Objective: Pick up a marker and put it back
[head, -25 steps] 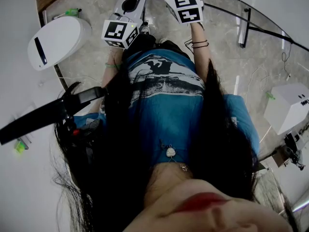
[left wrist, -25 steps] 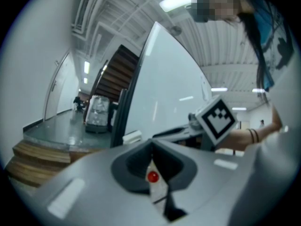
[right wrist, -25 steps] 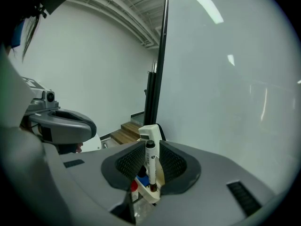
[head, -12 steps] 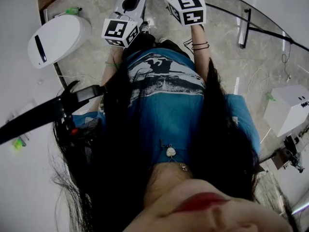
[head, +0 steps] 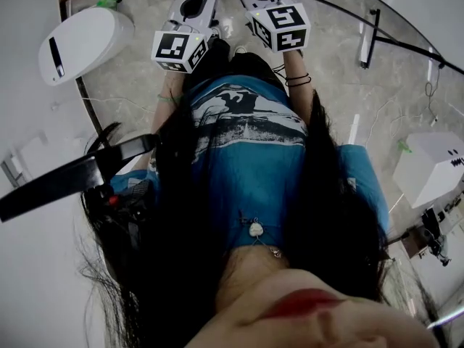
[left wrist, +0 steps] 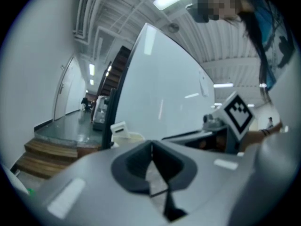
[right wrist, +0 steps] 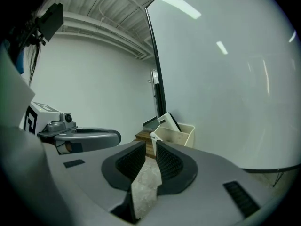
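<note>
Nowhere is a marker visible.
Jaws of left gripper [left wrist: 151,146] together, empty; right gripper [right wrist: 150,149] slightly apart, empty, aimed at cream box [right wrist: 181,135] ahead.

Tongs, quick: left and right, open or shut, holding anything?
Left tongs: shut, nothing held.
Right tongs: open, nothing between them.

A white oval device [head: 83,46] lies on the marble floor [head: 341,71], with a white box [head: 428,167] well apart from it. A cream bin [right wrist: 181,135] holding white boards stands near wooden steps [left wrist: 47,157].
</note>
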Motion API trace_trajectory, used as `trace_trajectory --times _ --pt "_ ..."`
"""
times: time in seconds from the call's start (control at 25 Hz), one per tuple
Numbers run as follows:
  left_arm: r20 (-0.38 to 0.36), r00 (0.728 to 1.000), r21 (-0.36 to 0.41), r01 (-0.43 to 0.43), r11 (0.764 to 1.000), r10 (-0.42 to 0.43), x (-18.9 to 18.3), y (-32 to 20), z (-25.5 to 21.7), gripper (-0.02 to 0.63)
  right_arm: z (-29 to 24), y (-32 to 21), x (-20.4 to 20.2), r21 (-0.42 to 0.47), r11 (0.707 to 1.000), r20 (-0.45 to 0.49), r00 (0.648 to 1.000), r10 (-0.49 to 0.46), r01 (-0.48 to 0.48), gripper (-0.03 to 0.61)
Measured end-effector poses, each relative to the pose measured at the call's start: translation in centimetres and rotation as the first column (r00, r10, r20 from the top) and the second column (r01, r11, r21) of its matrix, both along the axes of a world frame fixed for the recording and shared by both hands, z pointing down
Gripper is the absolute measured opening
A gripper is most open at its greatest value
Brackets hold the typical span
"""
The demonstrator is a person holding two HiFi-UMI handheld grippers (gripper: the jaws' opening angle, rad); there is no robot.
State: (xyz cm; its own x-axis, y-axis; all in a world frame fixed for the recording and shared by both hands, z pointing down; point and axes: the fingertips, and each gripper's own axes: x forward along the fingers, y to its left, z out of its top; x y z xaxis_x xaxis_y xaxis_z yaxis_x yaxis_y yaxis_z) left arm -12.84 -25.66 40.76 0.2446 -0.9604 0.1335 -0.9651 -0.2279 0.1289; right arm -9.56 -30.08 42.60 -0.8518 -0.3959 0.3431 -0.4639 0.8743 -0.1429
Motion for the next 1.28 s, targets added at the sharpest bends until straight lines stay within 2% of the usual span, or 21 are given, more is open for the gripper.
trace_trajectory --times 0.24,0.56,0.84,1.28 --pt "0.001 0.999 -0.070 0.052 0.996 -0.053 2.7 3.9 2.7 0.002 2.5 4.3 2.3 -0.067 0.996 0.011 0.998 -0.057 0.058 0.061" --pt "0.009 0.996 -0.087 0.087 0.992 -0.087 4.6 8.1 2.9 0.002 3.3 8.4 4.3 -0.101 0.991 0.022 0.996 -0.082 0.084 0.037" --pt "0.007 0.994 -0.089 0.108 0.990 -0.108 3.7 12.9 3.3 0.002 3.5 12.5 2.8 -0.108 0.987 0.027 0.993 -0.114 0.117 0.020" --pt "-0.025 0.991 -0.046 0.132 0.990 -0.133 0.5 28.4 2.7 0.002 2.8 28.0 0.0 -0.100 0.988 0.021 0.993 -0.116 0.117 0.011"
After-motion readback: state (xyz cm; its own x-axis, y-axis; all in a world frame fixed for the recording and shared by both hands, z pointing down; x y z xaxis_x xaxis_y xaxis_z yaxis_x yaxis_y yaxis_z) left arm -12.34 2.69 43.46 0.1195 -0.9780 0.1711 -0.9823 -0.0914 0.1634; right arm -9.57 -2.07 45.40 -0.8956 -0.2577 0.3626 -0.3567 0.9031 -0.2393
